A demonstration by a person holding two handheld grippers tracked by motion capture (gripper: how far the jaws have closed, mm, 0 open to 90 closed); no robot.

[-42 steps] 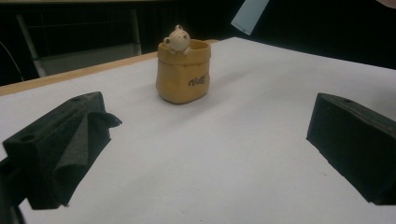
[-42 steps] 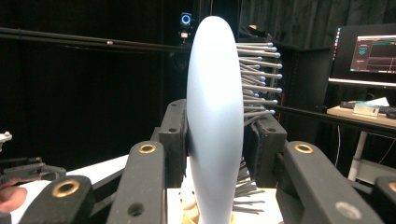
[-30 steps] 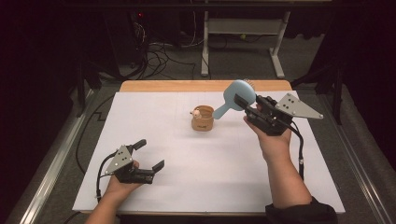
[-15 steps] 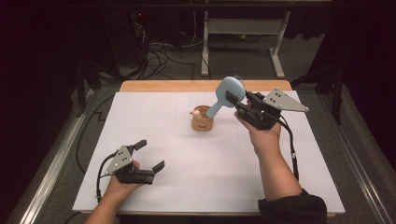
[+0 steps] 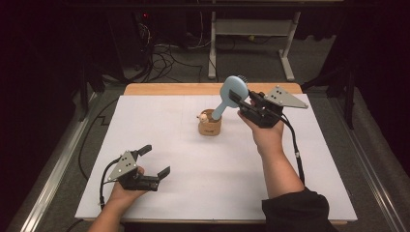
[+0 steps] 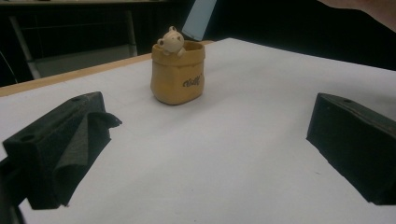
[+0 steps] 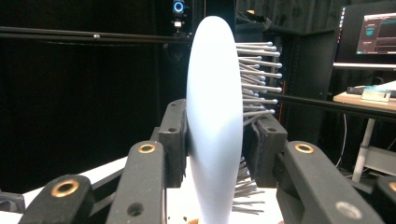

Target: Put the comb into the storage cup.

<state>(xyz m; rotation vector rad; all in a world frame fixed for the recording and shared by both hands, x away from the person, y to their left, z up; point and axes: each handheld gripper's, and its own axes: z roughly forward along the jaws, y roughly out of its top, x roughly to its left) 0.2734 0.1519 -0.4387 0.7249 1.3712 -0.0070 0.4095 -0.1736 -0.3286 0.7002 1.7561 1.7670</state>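
Hairbrush [image 5: 231, 94]: pale blue, grey bristles. Pot [image 5: 210, 126]: tan with dark script, cream bear figure [image 6: 170, 40] at rim. Worktop [image 5: 193, 159]: white sheet, light wood far edge. Hand-held grippers: black jaws, grey plates.

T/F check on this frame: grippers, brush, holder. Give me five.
1. The right gripper is clamped on a light blue hairbrush. True.
2. The left gripper holds the tan holder. False: its jaws are open and hold nothing, and the holder stands apart from it.
3. A small bear figure peeks over the holder's rim. True.
4. The brush lies flat on the table. False: it is held up, handle angled down toward the holder.
5. The brush has metal-looking bristles. True.
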